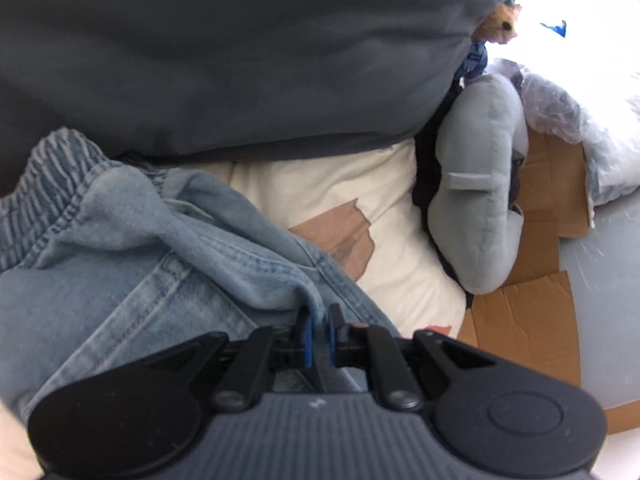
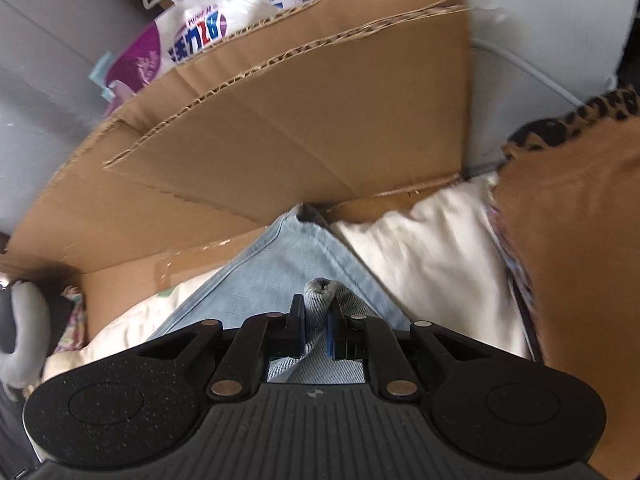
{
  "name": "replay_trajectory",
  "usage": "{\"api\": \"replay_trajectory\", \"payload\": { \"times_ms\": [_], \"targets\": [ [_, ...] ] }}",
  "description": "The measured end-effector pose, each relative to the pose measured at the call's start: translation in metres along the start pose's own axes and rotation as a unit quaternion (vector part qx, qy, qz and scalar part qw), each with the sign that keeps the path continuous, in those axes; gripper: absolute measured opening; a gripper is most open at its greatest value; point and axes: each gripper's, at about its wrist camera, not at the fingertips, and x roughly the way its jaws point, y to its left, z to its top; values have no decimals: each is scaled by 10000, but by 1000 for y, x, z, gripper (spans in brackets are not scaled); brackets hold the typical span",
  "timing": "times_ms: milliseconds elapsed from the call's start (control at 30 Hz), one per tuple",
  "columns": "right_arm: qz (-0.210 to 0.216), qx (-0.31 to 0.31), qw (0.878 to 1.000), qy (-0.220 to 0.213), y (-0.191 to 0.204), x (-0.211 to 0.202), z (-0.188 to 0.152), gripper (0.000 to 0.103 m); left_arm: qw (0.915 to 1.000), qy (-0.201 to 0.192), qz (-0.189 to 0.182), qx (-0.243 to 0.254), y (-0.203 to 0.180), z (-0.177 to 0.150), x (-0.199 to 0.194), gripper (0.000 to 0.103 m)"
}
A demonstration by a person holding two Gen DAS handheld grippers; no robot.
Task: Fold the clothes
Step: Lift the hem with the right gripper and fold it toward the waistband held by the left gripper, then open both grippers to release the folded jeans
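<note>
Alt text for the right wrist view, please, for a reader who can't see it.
The right gripper is shut on a bunched fold of light blue jeans, which lie over a cream cloth. Beyond them stand flattened cardboard sheets and a printed plastic bag.

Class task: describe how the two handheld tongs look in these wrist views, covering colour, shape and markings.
Both tongs, left and right, share one build: a dark ribbed body, two rounded black lobes with circular discs, black linkage bars with metal rivets, and black fingers with blue pads. A small crosshair mark sits mid-body. No cables or sleeves show.
</note>
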Motion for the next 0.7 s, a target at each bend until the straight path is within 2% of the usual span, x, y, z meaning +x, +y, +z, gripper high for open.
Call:
{"api": "replay_trajectory", "payload": {
  "times_ms": [100,267,433,700],
  "targets": [
    [-105,13,9999,-18,7,18,8,8,9998,70,45,154,2,2,15,7],
    [-149,68,9998,-71,13,37,19,8,9999,-41,-119,-29,11,3,19,7],
    [-83,181,9996,-176,18,48,28,8,9993,-248,-247,-94,5,7,11,7],
    [-91,275,9992,-274,26,63,39,8,9995,-218,-240,4,-12,21,26,7]
  ]
}}
